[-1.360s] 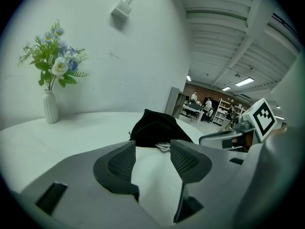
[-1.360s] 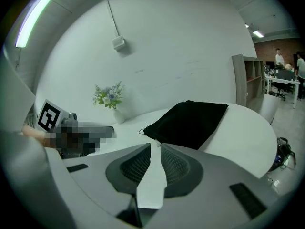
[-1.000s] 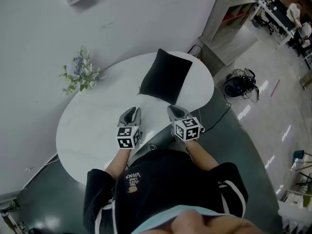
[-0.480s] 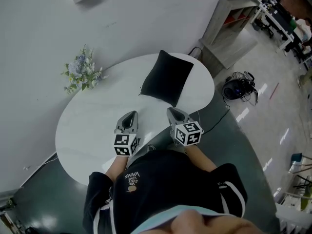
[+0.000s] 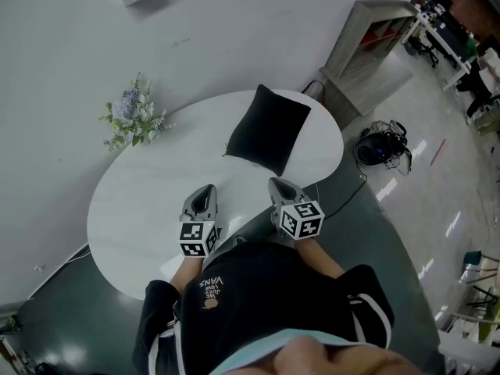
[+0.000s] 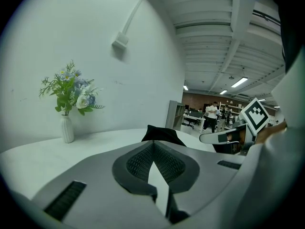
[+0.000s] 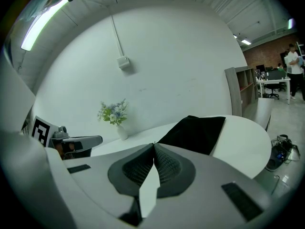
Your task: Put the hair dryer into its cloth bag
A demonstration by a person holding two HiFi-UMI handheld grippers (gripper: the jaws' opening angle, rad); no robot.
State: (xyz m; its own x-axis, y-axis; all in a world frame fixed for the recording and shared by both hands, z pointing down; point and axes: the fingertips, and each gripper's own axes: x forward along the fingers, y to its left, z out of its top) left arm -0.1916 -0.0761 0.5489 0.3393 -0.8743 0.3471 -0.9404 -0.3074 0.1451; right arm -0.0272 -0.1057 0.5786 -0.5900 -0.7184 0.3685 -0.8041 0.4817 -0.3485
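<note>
My left gripper (image 5: 206,189) and right gripper (image 5: 276,183) hover clenched, empty, near the bag (image 5: 268,129) on the table (image 5: 133,201)

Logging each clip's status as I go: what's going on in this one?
A person stands at a white table with a claw in each hand. The left claw and right claw are both shut and empty, held by the table's near edge. A black bag lies at the far side, apart from both. No hair dryer shows; whether it is inside the bag can't be told. A vase of flowers stands at the left.
</note>
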